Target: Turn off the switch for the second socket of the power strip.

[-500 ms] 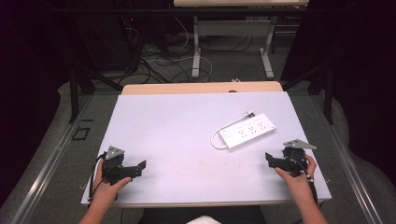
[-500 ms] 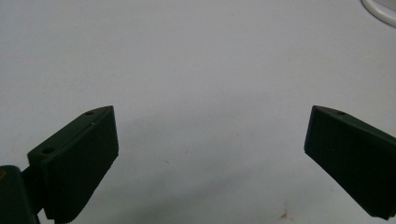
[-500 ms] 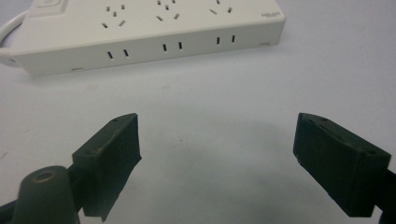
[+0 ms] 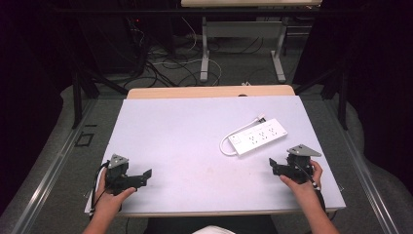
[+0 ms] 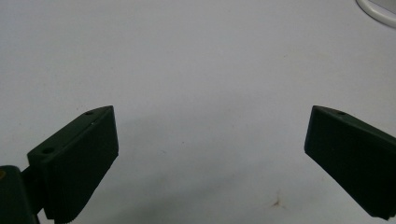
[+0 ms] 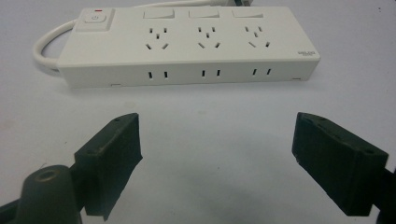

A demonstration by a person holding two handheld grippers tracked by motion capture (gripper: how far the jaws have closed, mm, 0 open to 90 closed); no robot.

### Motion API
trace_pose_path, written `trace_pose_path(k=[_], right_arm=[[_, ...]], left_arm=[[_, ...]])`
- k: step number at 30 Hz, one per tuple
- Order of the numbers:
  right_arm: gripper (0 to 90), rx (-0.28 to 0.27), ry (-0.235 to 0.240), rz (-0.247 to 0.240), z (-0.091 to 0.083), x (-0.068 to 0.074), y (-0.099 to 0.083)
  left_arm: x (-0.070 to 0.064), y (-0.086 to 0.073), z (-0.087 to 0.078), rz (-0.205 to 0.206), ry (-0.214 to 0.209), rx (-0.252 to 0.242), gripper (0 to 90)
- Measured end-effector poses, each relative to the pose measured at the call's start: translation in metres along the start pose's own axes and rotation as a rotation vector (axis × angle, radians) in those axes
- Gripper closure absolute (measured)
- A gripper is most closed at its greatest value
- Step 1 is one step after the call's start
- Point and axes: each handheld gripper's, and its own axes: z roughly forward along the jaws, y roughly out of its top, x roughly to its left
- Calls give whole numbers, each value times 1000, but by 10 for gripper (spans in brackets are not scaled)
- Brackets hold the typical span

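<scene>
Lying before spread right tongs (image 6: 217,154): white power strip (image 6: 187,44).

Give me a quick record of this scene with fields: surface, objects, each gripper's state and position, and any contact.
surface: white table top
objects: white power strip with three socket groups, a switch at one end and a looped white cable
left gripper: open, holds nothing, near the front left edge
right gripper: open, holds nothing, front right, jaws aimed at the power strip
contact: none; the power strip lies flat, apart from both grippers
nearest to strip: right gripper
</scene>
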Motion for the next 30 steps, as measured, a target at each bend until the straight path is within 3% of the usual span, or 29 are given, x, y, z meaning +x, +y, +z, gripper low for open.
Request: trace_pose_path(k=[6, 20, 26, 30], right_arm=[[153, 1, 11, -13, 1, 5, 2], [157, 31, 34, -38, -2, 8, 12], [160, 65, 41, -50, 0, 10, 17], [173, 87, 69, -60, 2, 10, 22]], left_arm=[[0, 0, -2, 4, -9, 19, 29], [0, 0, -1, 2, 14, 3, 33], [1, 0, -1, -14, 12, 6, 36], [1, -1, -1, -14, 11, 3, 39]])
